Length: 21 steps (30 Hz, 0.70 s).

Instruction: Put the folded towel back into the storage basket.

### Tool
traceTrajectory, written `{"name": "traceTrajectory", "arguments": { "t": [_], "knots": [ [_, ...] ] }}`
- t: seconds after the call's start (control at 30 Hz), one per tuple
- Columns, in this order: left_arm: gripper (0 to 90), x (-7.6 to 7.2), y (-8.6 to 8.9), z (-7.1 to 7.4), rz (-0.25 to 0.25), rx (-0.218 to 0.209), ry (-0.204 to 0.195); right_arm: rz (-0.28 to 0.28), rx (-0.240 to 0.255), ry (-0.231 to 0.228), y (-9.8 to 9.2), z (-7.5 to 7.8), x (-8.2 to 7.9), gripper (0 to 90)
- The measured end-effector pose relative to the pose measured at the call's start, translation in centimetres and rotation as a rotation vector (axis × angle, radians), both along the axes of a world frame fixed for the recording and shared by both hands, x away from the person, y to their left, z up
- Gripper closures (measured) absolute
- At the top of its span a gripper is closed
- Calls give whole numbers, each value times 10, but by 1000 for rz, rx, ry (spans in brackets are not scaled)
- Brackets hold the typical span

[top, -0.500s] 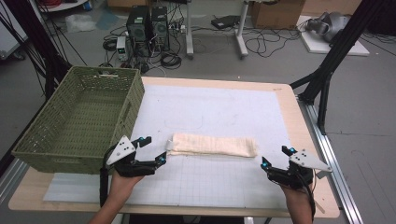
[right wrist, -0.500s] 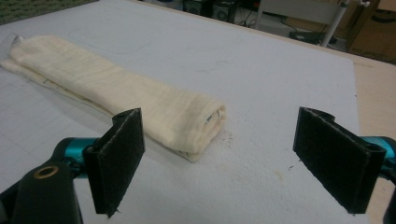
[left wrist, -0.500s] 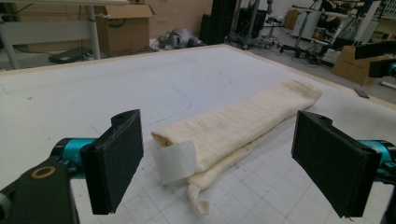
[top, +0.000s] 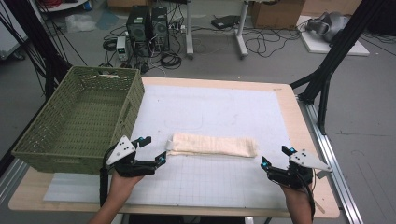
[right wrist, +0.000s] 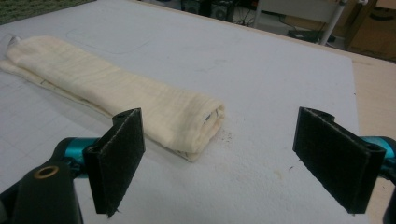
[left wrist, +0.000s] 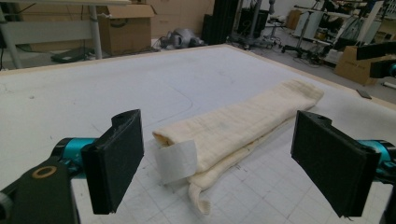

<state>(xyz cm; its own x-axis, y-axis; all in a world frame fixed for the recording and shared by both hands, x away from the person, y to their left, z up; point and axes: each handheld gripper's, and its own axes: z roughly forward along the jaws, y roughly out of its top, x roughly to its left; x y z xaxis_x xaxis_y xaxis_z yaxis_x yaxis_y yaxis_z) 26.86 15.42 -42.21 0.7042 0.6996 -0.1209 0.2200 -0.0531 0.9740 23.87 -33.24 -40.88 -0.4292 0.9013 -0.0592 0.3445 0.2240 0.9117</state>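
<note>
Grey floor [top: 373,121] strewn with cables [top: 266,44], boxes [top: 275,13].

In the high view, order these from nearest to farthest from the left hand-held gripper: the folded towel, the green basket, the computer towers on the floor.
From the left hand-held gripper:
1. Folded towel, just right of it.
2. Green basket, on its left; almost as near.
3. Computer towers, on the floor beyond the table.

L gripper [top: 152,150] slightly nearer the folded towel's [top: 212,145] left end (fingers wide, empty).

light: even, bright | shadows: soft | focus: slightly soft, backgrounds blurred
</note>
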Motion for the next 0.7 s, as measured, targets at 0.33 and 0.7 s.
{"name": "traceTrajectory", "arguments": {
  "t": [0.33, 0.7],
  "knots": [
    [176, 1, -1, -1, -9, 8, 13, 0, -2, 2, 0, 0, 0, 155],
    [178, 0, -1, 4, -11, -11, 9, 5, -4, 0, 1, 0, 0, 156]
  ]
}}
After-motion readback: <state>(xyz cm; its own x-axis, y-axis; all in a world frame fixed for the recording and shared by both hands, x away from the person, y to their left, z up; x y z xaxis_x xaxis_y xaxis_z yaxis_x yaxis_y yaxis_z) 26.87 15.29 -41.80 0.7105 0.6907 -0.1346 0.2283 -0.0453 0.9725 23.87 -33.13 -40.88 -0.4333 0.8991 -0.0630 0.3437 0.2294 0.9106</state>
